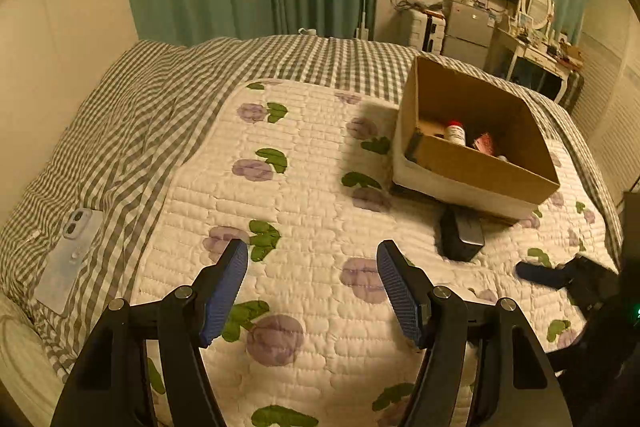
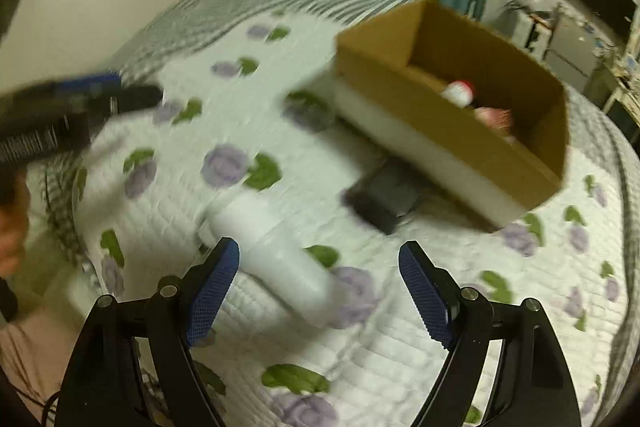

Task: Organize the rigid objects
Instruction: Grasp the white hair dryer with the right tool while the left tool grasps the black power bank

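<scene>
Left hand-held gripper (image 1: 312, 259): jaws apart, empty, above the quilt (image 1: 304, 187).
Right hand-held gripper (image 2: 319, 263): jaws wide, nothing between them.
White bottle (image 2: 276, 251): lying on the quilt beside its left finger.
Cardboard box (image 1: 472, 163): on the bed, red-capped bottle (image 1: 456, 133) inside.
Dark block (image 1: 460, 235): just before the box.

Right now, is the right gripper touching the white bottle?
Cannot tell. In the blurred right wrist view the white bottle lies between the open right gripper fingers, close beside the left finger.

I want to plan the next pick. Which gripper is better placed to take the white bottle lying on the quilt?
Right. The white bottle lies just ahead of the right gripper, jaws open. The left gripper faces bare quilt.
</scene>
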Demonstrator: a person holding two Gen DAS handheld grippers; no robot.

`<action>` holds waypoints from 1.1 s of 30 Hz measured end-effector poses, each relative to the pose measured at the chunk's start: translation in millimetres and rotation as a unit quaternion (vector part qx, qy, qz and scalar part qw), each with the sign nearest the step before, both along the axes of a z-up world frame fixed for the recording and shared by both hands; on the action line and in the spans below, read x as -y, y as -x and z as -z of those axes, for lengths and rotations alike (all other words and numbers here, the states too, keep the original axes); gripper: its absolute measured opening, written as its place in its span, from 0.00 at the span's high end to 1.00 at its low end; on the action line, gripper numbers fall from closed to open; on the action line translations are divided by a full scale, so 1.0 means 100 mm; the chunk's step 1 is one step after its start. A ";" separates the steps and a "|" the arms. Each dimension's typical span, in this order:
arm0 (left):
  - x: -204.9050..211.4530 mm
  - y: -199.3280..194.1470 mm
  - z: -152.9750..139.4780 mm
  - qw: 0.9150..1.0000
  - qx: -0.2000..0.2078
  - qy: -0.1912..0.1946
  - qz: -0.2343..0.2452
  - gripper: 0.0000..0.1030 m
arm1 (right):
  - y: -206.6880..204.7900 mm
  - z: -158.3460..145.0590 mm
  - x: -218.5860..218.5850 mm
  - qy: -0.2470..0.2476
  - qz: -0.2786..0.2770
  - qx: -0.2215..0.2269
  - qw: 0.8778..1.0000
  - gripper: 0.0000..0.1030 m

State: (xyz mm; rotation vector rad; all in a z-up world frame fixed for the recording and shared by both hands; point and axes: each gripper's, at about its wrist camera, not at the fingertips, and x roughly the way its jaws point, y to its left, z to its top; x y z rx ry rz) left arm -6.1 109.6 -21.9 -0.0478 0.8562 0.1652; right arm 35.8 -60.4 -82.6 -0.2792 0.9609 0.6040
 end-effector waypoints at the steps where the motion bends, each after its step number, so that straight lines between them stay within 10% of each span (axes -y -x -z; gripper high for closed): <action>1: -0.01 -0.02 0.02 1.000 -0.001 -0.003 -0.002 0.32 | -0.02 0.03 -0.03 -0.003 -0.008 -0.004 1.000 0.20; 6: 0.01 -0.10 0.08 1.000 0.001 -0.023 -0.008 0.32 | -0.11 0.16 -0.16 -0.029 -0.032 -0.022 0.999 0.24; 11: 0.12 -0.18 0.16 0.999 -0.009 -0.037 0.006 0.32 | -0.07 0.19 -0.16 -0.077 -0.059 -0.055 0.994 0.56; 25: 1.12 -0.50 0.35 0.996 -0.026 -0.005 0.090 0.32 | -0.24 -0.26 1.60 -0.093 0.196 0.030 0.976 0.57; 33: 1.53 -1.02 0.93 0.990 -0.083 -0.011 0.111 0.32 | -0.39 -0.05 1.75 -0.081 0.219 0.018 0.972 0.57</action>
